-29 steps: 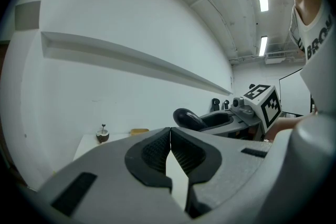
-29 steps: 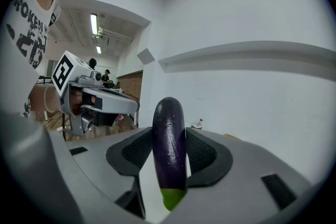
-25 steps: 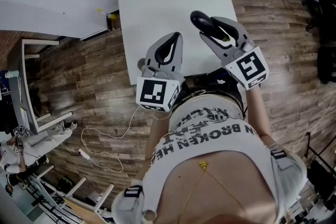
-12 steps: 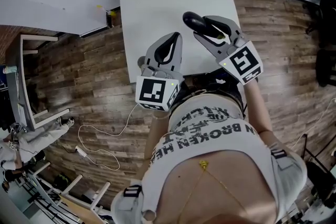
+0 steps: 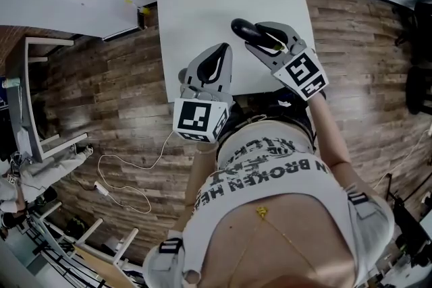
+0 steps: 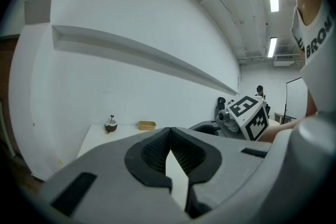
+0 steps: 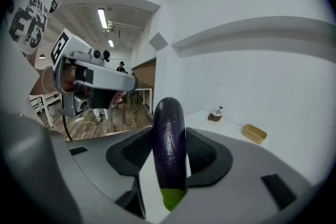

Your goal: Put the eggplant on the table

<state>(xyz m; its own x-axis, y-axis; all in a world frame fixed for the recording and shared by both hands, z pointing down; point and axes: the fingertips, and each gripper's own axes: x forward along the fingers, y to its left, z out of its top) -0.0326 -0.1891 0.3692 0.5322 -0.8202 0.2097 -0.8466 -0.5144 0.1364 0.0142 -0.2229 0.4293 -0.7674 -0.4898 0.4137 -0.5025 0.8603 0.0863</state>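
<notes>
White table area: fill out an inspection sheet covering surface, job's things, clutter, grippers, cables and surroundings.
Surface: white table, mostly bare.
Job's things: eggplant, dark purple with a green end, clamped over the table's near end, not released.
Clutter: small brown cup and tan block at the far end.
Grippers: right gripper shut on the eggplant; left gripper shut, holding nothing.
Cables: white cable looped on the floor.
Surroundings: wood-plank floor; white frame at left.
</notes>
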